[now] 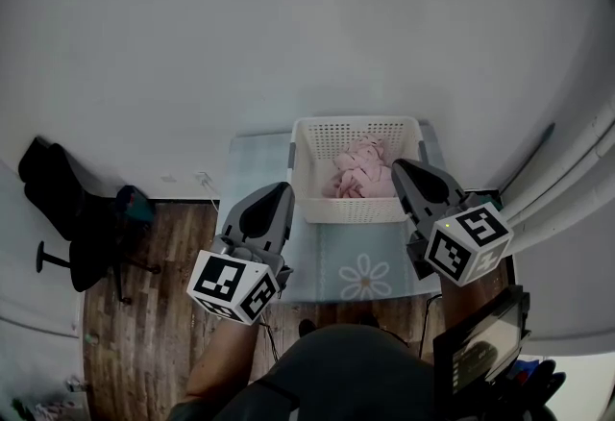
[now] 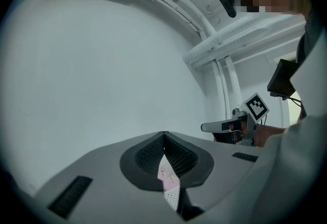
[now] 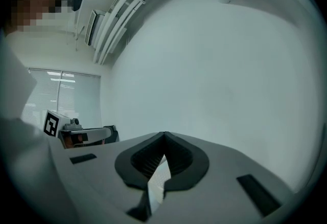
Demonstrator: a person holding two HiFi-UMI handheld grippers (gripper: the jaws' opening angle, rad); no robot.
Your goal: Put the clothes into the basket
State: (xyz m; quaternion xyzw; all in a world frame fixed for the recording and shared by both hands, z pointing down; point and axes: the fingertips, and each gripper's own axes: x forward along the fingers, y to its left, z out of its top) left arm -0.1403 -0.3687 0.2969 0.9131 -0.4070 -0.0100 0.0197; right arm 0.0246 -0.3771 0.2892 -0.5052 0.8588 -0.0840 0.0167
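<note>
A white perforated basket [image 1: 351,209] stands on a surface [image 1: 317,265] covered with a pale blue cloth that bears a daisy print [image 1: 365,277]. In the head view it sits just past centre, toward 12 o'clock from the person. The pink clothes [image 1: 363,169] lie bunched inside it, filling the half toward 3 o'clock and reaching the far wall.

The left claw [image 1: 281,187] is held level at about 7 o'clock from the basket, with its tip near the basket's near left corner. Its own view shows the ribbed pads pressed together at the tip with nothing pinched between them. A sliver of pink cloth and white lattice shows through the gap lower down.

The right claw [image 1: 397,162] is also level, at about 4 o'clock from the basket. Its tip shows in front of the basket's right rim, beside the clothes. Its pads meet at the tip too, and it holds nothing. Each claw carries its marker cube at the rear, toward the person.

Both claws point at a plain pale wall [image 1: 288,25]. A black office chair [image 1: 86,227] stands on a wooden floor [image 1: 144,313] at 9 o'clock. White pipes [image 1: 567,179] run along the wall at 3 o'clock, and a dark screen [image 1: 476,347] sits at 5 o'clock.
</note>
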